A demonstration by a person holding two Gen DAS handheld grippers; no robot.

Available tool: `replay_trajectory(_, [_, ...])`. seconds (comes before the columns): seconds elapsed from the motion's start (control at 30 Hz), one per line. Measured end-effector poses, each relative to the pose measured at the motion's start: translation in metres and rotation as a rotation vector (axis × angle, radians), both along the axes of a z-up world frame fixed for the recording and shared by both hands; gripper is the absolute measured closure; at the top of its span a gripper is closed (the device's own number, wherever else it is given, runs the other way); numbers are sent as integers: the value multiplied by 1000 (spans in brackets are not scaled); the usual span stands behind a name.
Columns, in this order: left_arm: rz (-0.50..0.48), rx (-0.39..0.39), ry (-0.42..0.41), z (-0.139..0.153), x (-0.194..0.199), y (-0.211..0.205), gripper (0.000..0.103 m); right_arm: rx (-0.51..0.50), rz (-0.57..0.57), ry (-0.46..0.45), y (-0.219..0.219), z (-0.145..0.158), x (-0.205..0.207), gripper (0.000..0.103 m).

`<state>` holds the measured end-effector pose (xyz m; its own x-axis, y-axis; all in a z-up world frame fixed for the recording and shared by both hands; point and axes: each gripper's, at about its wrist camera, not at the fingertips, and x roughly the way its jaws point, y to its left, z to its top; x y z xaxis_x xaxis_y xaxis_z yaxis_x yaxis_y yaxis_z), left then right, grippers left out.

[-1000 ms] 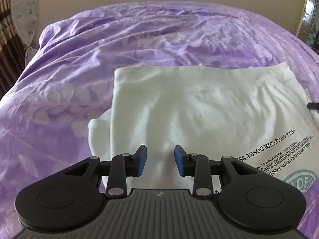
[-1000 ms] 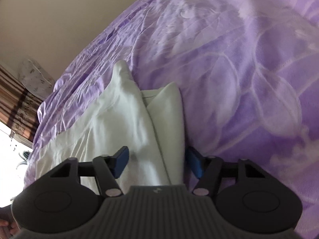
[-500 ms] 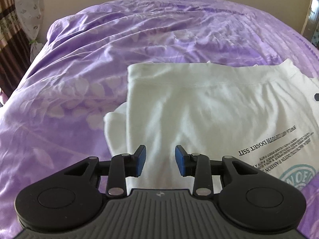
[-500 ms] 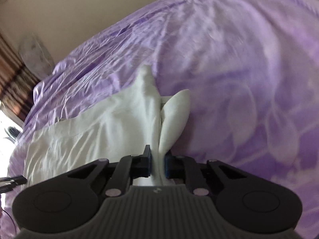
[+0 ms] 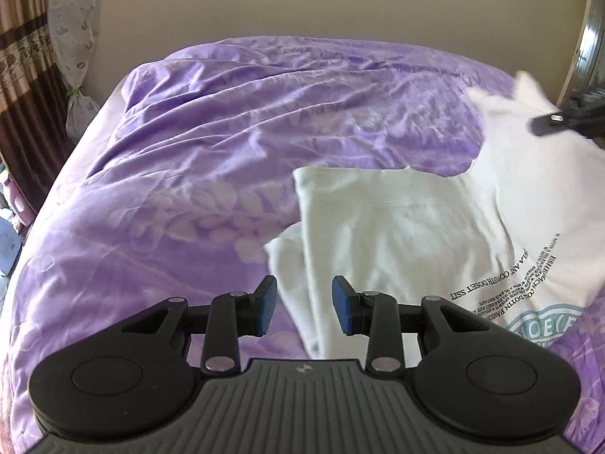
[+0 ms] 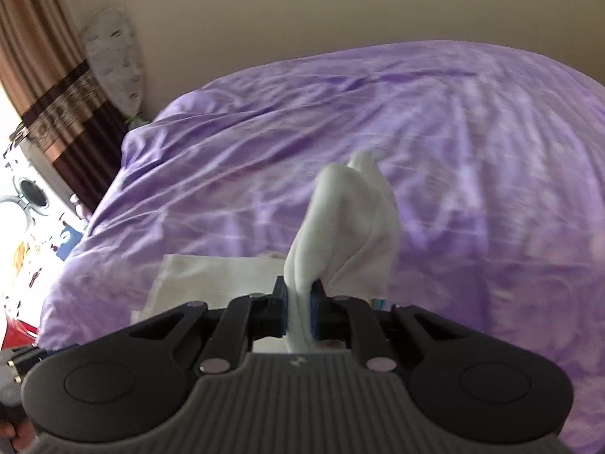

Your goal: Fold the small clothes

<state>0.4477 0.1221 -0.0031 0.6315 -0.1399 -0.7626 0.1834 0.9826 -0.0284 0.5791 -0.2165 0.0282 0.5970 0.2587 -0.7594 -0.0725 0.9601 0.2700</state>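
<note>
A white T-shirt point(image 5: 416, 234) with printed text and a teal logo lies on the purple bed, its left side folded in. My left gripper point(image 5: 304, 310) is open and empty, low over the shirt's near left edge. My right gripper point(image 6: 300, 316) is shut on a bunched part of the white T-shirt point(image 6: 348, 219) and holds it raised above the bed. In the left wrist view the right gripper point(image 5: 559, 119) shows at the far right with the lifted cloth.
The purple bedspread point(image 5: 227, 143) covers the whole bed. A brown curtain point(image 5: 19, 75) and a tied white net point(image 5: 73, 38) hang at the left by the beige wall. A washing machine point(image 6: 30, 193) stands left of the bed.
My right gripper closed on the shirt's right side and lifted it off the bed. My left gripper stayed open and drew back towards the shirt's left edge.
</note>
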Motion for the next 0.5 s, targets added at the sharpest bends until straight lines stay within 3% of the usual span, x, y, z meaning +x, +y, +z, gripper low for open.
replay_trajectory(0.2, [26,-40,1,-3,-6,35,62,38,31,29,96,-14,31,97])
replay_trajectory(0.3, [36,-62,6,-7,-9,52,62,50,47,64,145,-39,44,97])
replay_trajectory(0.5, [21,-91,14,-18,-17,69,62,-19,109,113,202,-75,53,97])
